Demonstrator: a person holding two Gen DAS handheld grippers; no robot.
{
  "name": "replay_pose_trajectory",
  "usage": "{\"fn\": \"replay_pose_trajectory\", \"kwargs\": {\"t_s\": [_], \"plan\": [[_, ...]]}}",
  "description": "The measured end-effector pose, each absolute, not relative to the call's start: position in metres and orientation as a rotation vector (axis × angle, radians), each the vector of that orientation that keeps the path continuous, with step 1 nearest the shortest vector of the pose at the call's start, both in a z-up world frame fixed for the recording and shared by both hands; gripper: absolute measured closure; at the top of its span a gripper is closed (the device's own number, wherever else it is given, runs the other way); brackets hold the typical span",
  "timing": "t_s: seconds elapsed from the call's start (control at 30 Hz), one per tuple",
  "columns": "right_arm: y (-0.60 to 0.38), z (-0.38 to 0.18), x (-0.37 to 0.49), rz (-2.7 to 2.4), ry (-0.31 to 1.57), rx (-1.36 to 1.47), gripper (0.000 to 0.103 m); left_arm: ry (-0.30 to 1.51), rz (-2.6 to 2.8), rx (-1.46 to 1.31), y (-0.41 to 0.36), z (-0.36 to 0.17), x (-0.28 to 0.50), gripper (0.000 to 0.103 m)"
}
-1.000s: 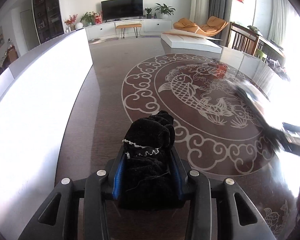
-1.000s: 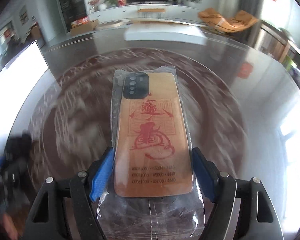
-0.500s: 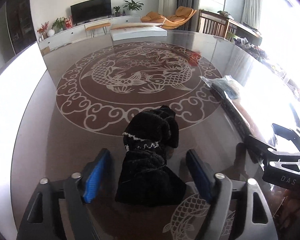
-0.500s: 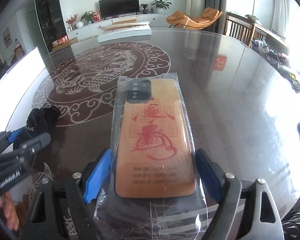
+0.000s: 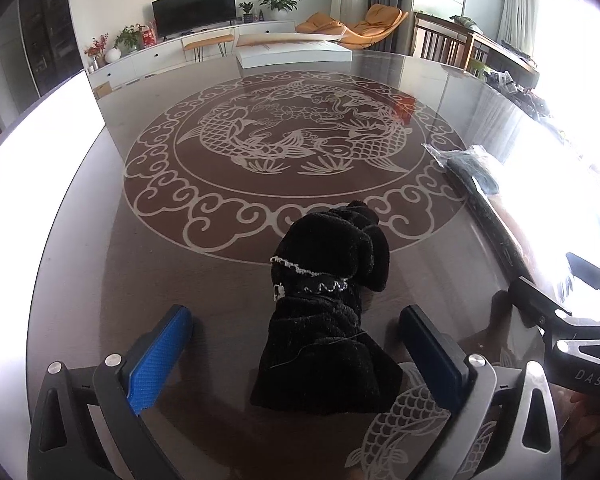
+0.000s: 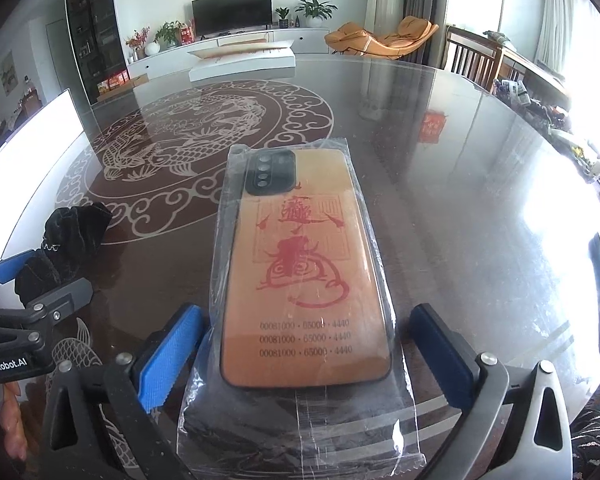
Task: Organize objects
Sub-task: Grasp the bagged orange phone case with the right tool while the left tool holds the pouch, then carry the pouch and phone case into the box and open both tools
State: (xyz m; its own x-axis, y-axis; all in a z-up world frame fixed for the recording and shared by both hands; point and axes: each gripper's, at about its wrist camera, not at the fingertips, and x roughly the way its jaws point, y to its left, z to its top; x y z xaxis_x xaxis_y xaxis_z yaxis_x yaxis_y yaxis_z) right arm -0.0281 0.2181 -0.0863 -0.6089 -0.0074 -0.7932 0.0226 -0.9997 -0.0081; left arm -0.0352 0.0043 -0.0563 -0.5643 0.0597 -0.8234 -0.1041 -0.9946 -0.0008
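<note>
A black velvet pouch [image 5: 326,312] with a beaded drawstring lies on the dark glass table [image 5: 120,264], between the spread fingers of my left gripper [image 5: 296,340], which is open and not touching it. An orange phone case in a clear plastic sleeve [image 6: 304,276] lies flat on the table between the spread fingers of my right gripper [image 6: 306,340], which is open. The pouch [image 6: 66,240] and the left gripper [image 6: 32,300] show at the left of the right wrist view. The sleeved case [image 5: 480,184] shows at the right of the left wrist view.
The round table carries a fish medallion pattern [image 5: 292,136]. A flat white box [image 5: 296,54] lies at its far edge. A white panel [image 5: 28,152] borders the left side. Wooden chairs [image 6: 476,60] and a cluttered sideboard [image 6: 536,92] stand at the right.
Both grippers have opened. The left let go of the pouch and the right let go of the sleeved phone case; both objects now rest on the table.
</note>
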Motion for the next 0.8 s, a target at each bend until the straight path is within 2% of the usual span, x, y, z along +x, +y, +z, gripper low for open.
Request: {"fn": "replay_pose_trajectory", "kwargs": {"t_s": [0.2, 0.37, 0.4, 0.43, 0.47, 0.5, 0.53, 0.63, 0.8], "plan": [[0.218, -0.085, -0.034, -2.753, 0.035, 1.456, 0.000, 0.098, 2.636, -1.470, 0.004, -0.054, -0.039, 0.000], [0.222, -0.081, -0.071, -2.528, 0.101, 1.708, 0.000, 0.204, 2.449, -1.582, 0.004, -0.050, -0.052, 0.000], [0.223, -0.081, -0.084, -2.499, 0.105, 1.747, 0.000, 0.209, 2.453, -1.572, 0.004, -0.050, -0.052, 0.003], [0.222, -0.081, -0.094, -2.481, 0.102, 1.764, 0.000, 0.203, 2.476, -1.532, 0.003, -0.047, -0.051, 0.012], [0.221, -0.079, -0.103, -2.467, 0.086, 1.750, 0.000, 0.198, 2.500, -1.490, 0.001, -0.043, -0.049, 0.043], [0.220, -0.077, -0.111, -2.473, 0.085, 1.707, 0.006, 0.189, 2.511, -1.463, -0.001, -0.040, -0.048, 0.072], [0.217, -0.075, -0.113, -2.499, 0.138, 1.689, 0.025, 0.165, 2.513, -1.462, -0.006, -0.039, -0.047, 0.072], [0.218, -0.070, -0.110, -2.473, 0.083, 1.677, 0.027, -0.021, 2.507, -1.426, -0.031, -0.032, -0.037, 0.072], [0.220, -0.040, -0.077, -2.441, -0.148, 1.565, 0.027, -0.250, 2.539, -1.301, -0.069, 0.009, -0.003, 0.072]]}}
